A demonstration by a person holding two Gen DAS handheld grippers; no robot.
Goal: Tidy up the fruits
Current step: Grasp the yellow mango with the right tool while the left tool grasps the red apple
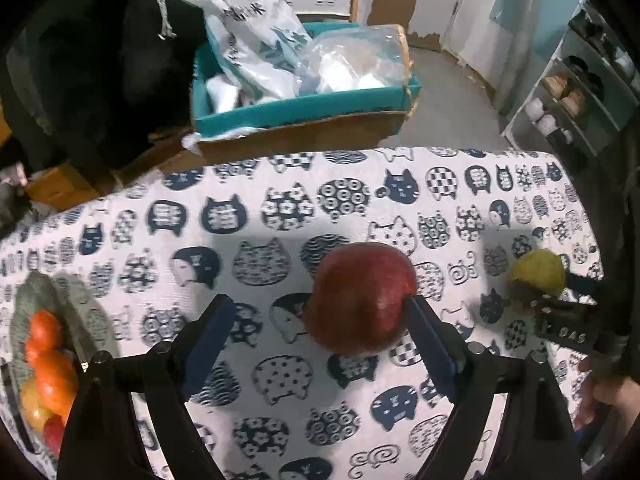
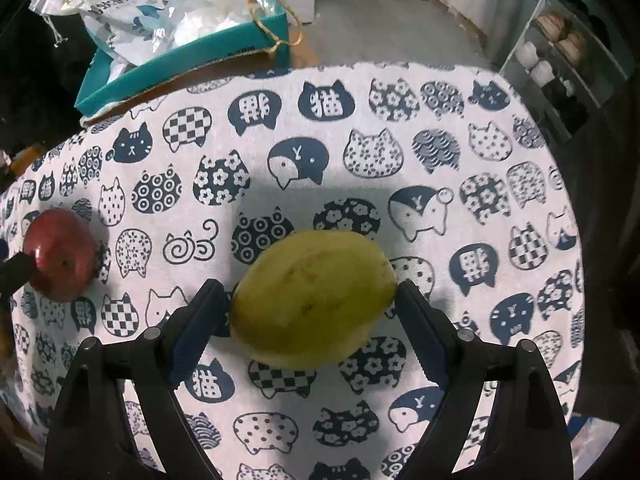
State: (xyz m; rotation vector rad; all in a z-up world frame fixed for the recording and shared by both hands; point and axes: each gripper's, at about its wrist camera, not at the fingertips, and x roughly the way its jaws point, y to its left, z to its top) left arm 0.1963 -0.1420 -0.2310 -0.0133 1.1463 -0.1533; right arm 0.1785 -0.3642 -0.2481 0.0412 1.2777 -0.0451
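- Surface point(image 1: 280, 208): covered by a white cloth printed with dark blue cat shapes; both fruits below are carried on it.
- Apple point(image 1: 360, 300): red, set on the cloth near the middle of the left wrist view; seen again at the left edge of the right wrist view point(image 2: 60, 254).
- Left hand-held gripper point(image 1: 316, 330): jaws held wide around the apple; the right finger point(image 1: 430, 340) is seen at or touching the apple's side, the left finger stands clear of it with cloth showing between.
- Mango point(image 2: 314, 298): yellow-green, laid on the cloth, well apart from the apple.
- Right hand-held gripper point(image 2: 310, 314): jaws spread wide with the mango between them; both fingers sit just beside its ends, and firm contact cannot be told.
- Plate point(image 1: 36, 292): grey, at the left edge of the surface; oranges point(image 1: 50, 360) and other small fruits are held in it.
- Box point(image 1: 304, 108): teal, beyond the surface's far edge, filled with plastic bags.
- Shelf point(image 1: 572, 92): white, at the far right, stocked with shoes.
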